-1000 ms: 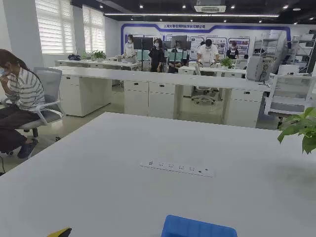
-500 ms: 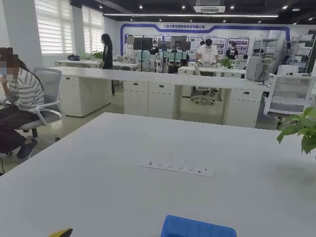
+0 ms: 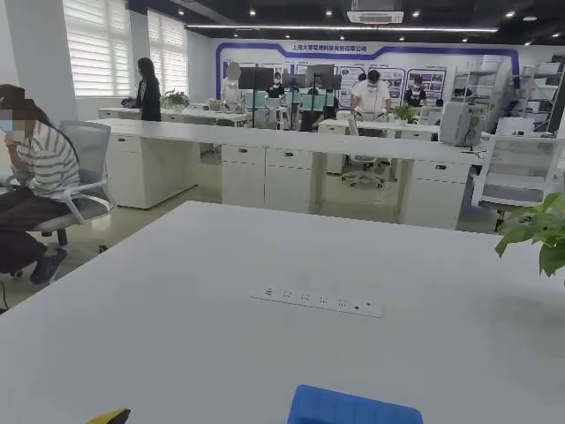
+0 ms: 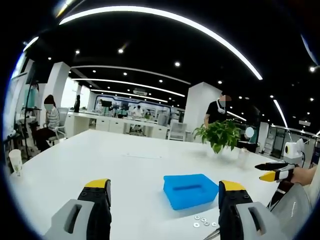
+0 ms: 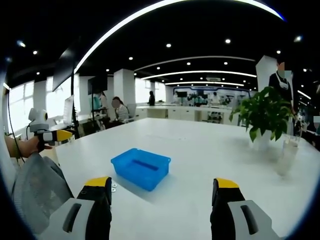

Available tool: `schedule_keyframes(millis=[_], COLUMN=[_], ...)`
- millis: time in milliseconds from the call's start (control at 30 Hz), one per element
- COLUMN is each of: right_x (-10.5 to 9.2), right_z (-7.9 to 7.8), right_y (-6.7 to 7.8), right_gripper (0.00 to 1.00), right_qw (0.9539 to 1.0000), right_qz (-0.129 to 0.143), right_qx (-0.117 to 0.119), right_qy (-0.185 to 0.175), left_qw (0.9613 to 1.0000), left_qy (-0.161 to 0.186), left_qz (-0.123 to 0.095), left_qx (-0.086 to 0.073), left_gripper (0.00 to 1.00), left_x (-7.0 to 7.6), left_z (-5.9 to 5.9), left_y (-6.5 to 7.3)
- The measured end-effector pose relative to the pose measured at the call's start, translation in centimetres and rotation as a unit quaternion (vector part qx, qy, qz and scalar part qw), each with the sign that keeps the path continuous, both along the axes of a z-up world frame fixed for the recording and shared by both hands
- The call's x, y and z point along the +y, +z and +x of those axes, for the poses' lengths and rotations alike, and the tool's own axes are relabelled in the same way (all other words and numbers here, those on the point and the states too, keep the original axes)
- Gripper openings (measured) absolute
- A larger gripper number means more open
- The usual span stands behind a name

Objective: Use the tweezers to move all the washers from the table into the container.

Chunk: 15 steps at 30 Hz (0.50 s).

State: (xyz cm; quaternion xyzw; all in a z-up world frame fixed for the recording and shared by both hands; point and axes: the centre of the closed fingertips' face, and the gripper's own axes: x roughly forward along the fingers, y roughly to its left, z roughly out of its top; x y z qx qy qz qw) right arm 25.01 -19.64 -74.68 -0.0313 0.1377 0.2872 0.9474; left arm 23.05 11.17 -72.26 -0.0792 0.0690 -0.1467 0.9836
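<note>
The left tongs [image 4: 165, 185] are held level above the counter [image 4: 125, 170], jaws set wide apart with nothing between them. The right tongs [image 5: 162, 184] are held likewise, jaws spread and empty. In the left gripper view the right tongs are seen off to the right, raised in a hand [image 4: 302, 175]. In the right gripper view the left tongs are seen at the left edge, gripped by the other hand [image 5: 22, 146]. The washers [image 4: 202, 220] are scattered on the counter just beside the container [image 4: 192, 190], on its side nearest the tongs, and none is touched. The container, a blue open tray, is set on the counter ahead of both tongs and between them. Beyond it a white power strip [image 3: 316, 301] is laid flat on the counter. A potted plant [image 5: 262, 117] is stood farther along, with a clear cup [image 5: 285, 155] near it. A person [image 3: 35, 177] is seated on a chair to the far left, off the counter. A line of characters on the far wall [image 3: 328, 47] is too small to be read.
</note>
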Motion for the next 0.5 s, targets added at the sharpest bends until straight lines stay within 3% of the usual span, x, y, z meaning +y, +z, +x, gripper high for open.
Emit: schedule_keyframes(millis=[500], right_x=[-0.28], right_z=[0.08], right_y=[-0.25], right_gripper=[0.81], right_qw=[1.0000], right_qz=[0.000], right_qx=[0.002], right_qy=[-0.002], left_qw=[1.0000], left_qy=[-0.004], left_qz=[0.003], left_qx=[0.007], left_gripper=[0.90], left_x=[-0.12], left_z=[0.02], left_y=[-0.30])
